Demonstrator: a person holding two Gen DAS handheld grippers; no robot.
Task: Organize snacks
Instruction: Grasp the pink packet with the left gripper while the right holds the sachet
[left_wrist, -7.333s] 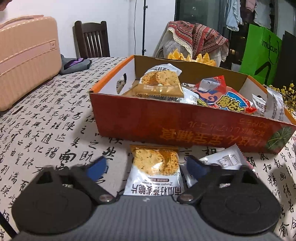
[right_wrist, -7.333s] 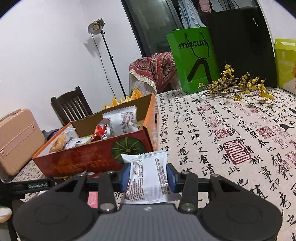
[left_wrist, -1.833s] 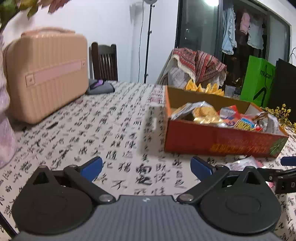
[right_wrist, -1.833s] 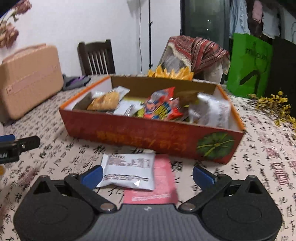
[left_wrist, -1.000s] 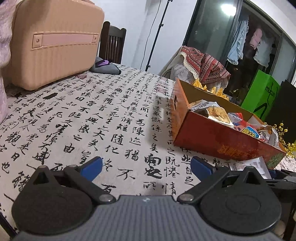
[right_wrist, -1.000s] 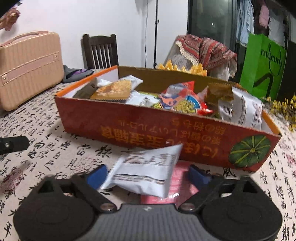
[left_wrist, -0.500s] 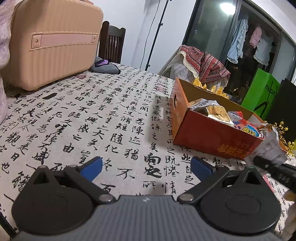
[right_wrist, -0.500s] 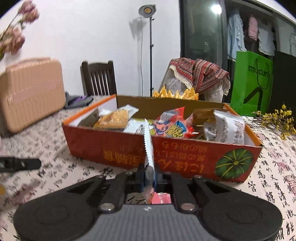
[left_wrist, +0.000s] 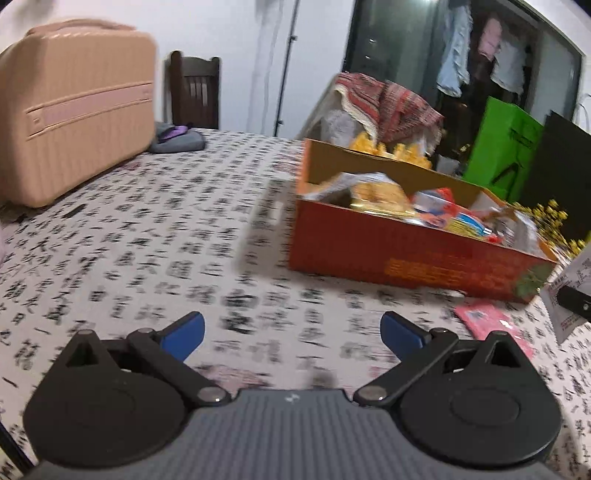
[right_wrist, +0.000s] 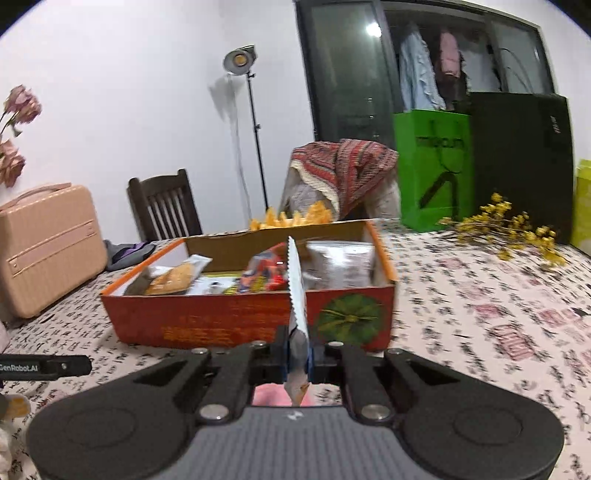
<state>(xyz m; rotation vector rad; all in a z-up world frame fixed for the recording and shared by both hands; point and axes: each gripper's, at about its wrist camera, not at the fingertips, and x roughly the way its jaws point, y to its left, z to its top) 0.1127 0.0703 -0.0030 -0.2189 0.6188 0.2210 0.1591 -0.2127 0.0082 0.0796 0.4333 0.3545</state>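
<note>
The table (left_wrist: 155, 229) is covered with a cloth printed in black characters and carries everything in sight. At its far left corner stands a pink suitcase (left_wrist: 70, 114), with a dark wooden chair (right_wrist: 162, 206) behind the table edge beside it. A green bag (right_wrist: 432, 166) and a black one stand at the far right, and a spray of yellow flowers (right_wrist: 506, 225) lies on the cloth in front of them.

Near the middle sits the red box (right_wrist: 229, 321), open on top, orange along its rim, with a green pumpkin printed at its right front corner. Several snack packets lie inside it, among them a cracker packet (right_wrist: 173, 277) at the left, a red and blue one in the middle and a grey-white one at the right.

The left gripper (left_wrist: 291, 328) hangs above bare cloth left of the box, its blue-tipped fingers (left_wrist: 183, 332) spread wide with nothing between them.

The right gripper (right_wrist: 297, 354) is in front of the box, fingers closed tight on a white packet (right_wrist: 295, 295), which stands edge-on with its serrated edge upward, clear of the table.

A pink packet (left_wrist: 487, 321) lies flat on the cloth just before the box's front wall, under the right gripper.
</note>
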